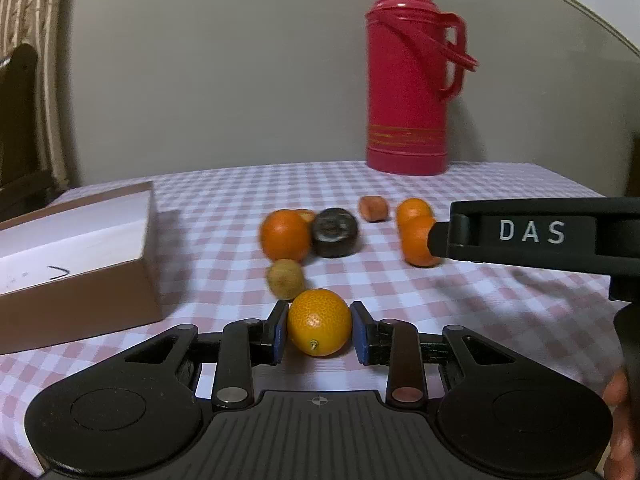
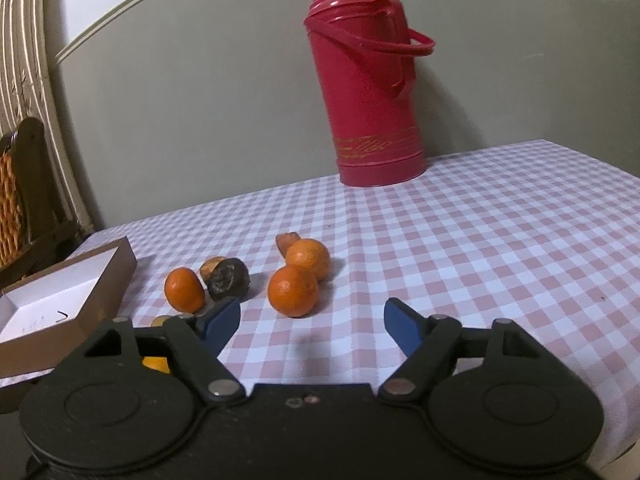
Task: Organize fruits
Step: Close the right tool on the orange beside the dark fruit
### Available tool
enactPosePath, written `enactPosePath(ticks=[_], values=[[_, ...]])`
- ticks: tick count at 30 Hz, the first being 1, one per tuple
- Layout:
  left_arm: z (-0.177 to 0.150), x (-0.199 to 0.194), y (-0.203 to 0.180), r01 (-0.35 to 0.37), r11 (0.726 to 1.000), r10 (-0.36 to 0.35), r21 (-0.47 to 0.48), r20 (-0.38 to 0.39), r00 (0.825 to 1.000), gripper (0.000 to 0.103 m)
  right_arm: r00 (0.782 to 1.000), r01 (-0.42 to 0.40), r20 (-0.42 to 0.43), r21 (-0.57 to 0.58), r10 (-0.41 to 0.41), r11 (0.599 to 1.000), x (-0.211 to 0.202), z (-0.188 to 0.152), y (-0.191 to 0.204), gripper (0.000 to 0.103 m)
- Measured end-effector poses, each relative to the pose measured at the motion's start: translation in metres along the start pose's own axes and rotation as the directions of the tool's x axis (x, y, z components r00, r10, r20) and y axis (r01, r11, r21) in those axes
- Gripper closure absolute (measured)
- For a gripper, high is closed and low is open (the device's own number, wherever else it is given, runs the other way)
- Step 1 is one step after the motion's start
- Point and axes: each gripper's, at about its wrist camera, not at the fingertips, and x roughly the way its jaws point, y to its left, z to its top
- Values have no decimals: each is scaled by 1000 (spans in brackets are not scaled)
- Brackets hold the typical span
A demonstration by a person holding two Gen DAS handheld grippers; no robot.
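My left gripper [image 1: 319, 330] is shut on a yellow-orange citrus fruit [image 1: 319, 327] just above the checked tablecloth. Beyond it lie a small brown fruit [image 1: 285, 279], an orange [image 1: 285, 235], a dark round fruit [image 1: 334, 232], a small reddish piece [image 1: 373, 208] and two oranges [image 1: 416, 232]. My right gripper [image 2: 312, 322] is open and empty, a little short of the two oranges [image 2: 298, 280]; its body [image 1: 532, 236] shows at the right in the left wrist view. The brown box with a white inside [image 1: 76, 248] lies to the left and also shows in the right wrist view [image 2: 60, 312].
A tall red thermos [image 1: 410, 80] stands at the back of the table by the wall, also in the right wrist view [image 2: 368, 84]. A dark wooden chair [image 2: 24, 200] stands past the table's left edge. The table's right edge [image 2: 624, 436] is near.
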Motion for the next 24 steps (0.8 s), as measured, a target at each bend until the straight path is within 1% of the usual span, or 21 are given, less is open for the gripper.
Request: enactPosePath(ticks=[3, 5, 10, 15, 16, 19, 20, 24], values=[[0, 1, 6, -18, 1000, 18, -7, -1, 1000, 70, 1000, -4, -21, -4, 4, 1000, 11, 3, 3, 41], [-1, 1, 10, -28, 1000, 28, -10, -1, 1000, 70, 1000, -4, -29, -7, 4, 1000, 19, 5, 6, 50], [-1, 3, 16, -41, 999, 41, -16, -4, 999, 70, 999, 8, -45, -17, -9, 1000, 37, 9, 12, 50], [-1, 3, 17, -42, 999, 42, -11, -3, 999, 70, 998, 9, -65, 30, -7, 999, 52, 12, 7, 53], [-1, 3, 17, -43, 999, 43, -10, -2, 999, 70, 998, 10, -67, 33, -8, 999, 55, 13, 7, 55], [-1, 3, 17, -42, 999, 42, -9, -2, 999, 70, 997, 9, -75, 27, -7, 1000, 60, 12, 8, 71], [-1, 3, 17, -41, 999, 41, -11, -3, 999, 70, 997, 12, -75, 23, -10, 1000, 61, 12, 8, 74], [-1, 3, 17, -42, 999, 42, -11, -3, 999, 70, 997, 19, -70, -25, -21, 1000, 59, 10, 13, 75]])
